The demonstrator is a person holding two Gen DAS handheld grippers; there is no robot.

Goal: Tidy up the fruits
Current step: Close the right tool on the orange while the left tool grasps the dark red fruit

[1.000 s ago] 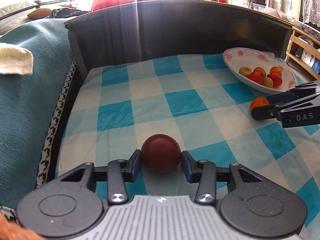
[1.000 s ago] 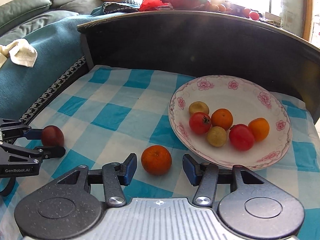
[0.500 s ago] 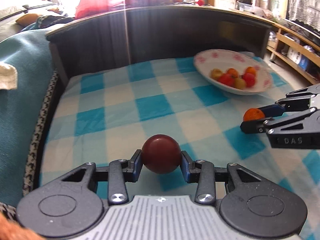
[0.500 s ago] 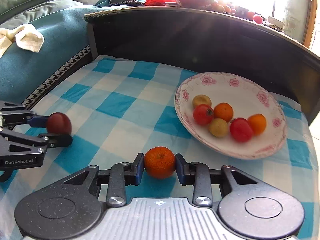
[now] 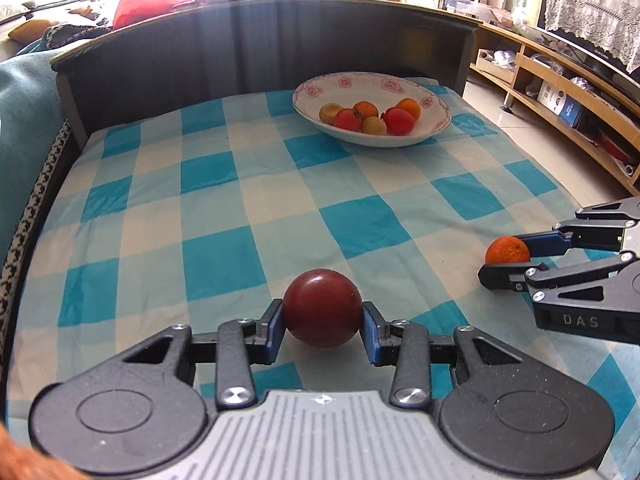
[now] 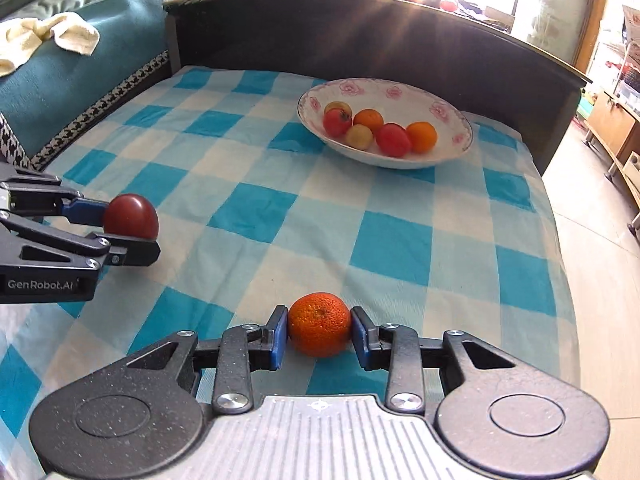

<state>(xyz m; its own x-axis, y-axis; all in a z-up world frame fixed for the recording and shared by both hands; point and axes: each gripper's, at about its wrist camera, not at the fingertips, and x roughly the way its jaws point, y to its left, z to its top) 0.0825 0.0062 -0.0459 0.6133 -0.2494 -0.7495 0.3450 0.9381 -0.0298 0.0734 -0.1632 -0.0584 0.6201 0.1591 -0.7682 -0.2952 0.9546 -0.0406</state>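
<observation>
A dark red round fruit [image 5: 322,307] sits between the blue pads of my left gripper [image 5: 322,326], which is shut on it just above the checked cloth. My right gripper [image 6: 320,336] is shut on a small orange mandarin [image 6: 320,330]. Each gripper shows in the other's view: the right one [image 5: 505,261] with the mandarin [image 5: 507,250] at the right edge, the left one [image 6: 132,236] with the red fruit [image 6: 130,216] at the left. A white flowered bowl [image 5: 432,124] holding several red, orange and yellow fruits stands at the far side [image 6: 452,152].
The blue-and-white checked cloth [image 5: 240,184] covers a low table with a dark curved back panel [image 5: 280,44]. A teal sofa [image 6: 80,76] with a pale towel [image 6: 48,36] lies left. Wooden shelving [image 5: 560,92] and bare floor [image 6: 600,240] lie right.
Both grippers closed on their fruits and pulled back from the bowl, which now looks farther away. The right jaws, open around the mandarin a second ago, now grip it.
</observation>
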